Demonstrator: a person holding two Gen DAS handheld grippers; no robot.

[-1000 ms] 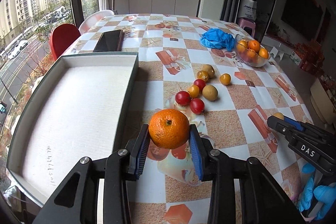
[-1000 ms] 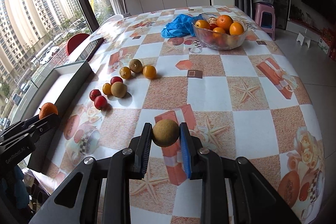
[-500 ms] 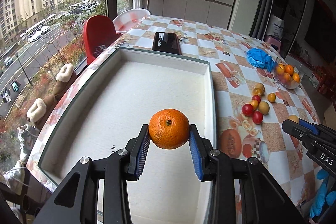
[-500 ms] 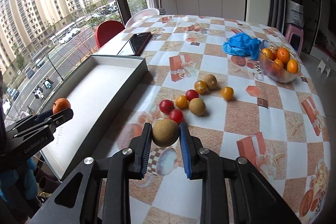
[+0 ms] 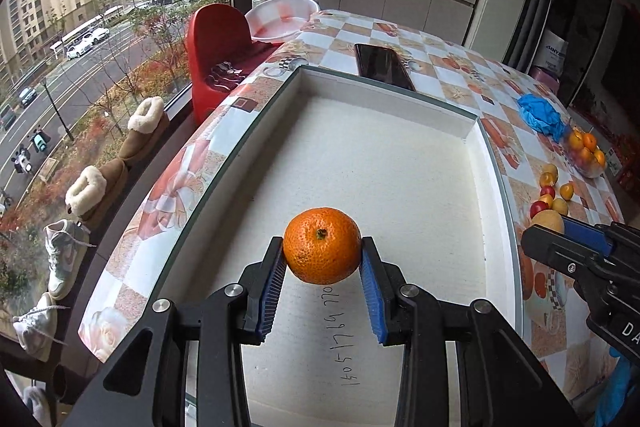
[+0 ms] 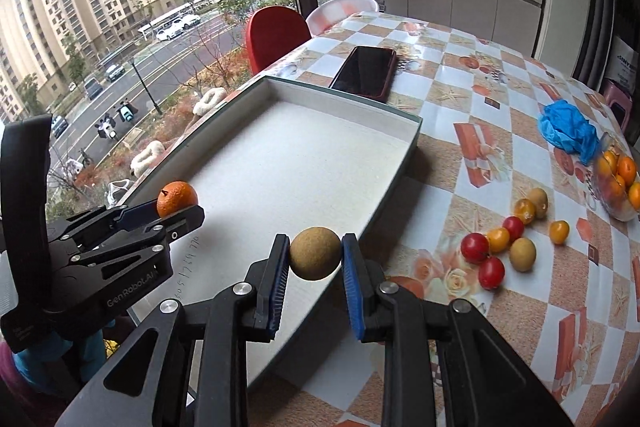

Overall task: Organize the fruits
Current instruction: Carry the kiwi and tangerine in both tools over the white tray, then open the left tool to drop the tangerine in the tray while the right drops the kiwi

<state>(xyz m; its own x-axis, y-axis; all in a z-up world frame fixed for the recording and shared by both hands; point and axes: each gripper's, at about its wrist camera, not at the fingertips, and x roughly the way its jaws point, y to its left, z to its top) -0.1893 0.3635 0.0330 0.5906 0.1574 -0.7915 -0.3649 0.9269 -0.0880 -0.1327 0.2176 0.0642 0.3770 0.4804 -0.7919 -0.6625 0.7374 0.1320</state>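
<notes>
My left gripper (image 5: 322,269) is shut on an orange mandarin (image 5: 322,245) and holds it above the near part of a shallow white box tray (image 5: 384,167). My right gripper (image 6: 315,259) is shut on a round brown fruit (image 6: 315,253) and holds it over the tray's right side (image 6: 394,193). The left gripper with the mandarin (image 6: 177,198) shows at the left of the right wrist view. Several loose red, yellow and brown fruits (image 6: 506,243) lie on the patterned table to the right of the tray.
A black phone (image 6: 366,71) lies just beyond the tray. A glass bowl of oranges (image 6: 618,185) and a blue glove (image 6: 568,131) sit at the far right. A red chair (image 5: 218,47) and a window stand left of the table.
Both grippers have swung left with their fruits. The left one has gone further over the tray. The right one has gone from the table beside the loose fruits to the tray's right side.
</notes>
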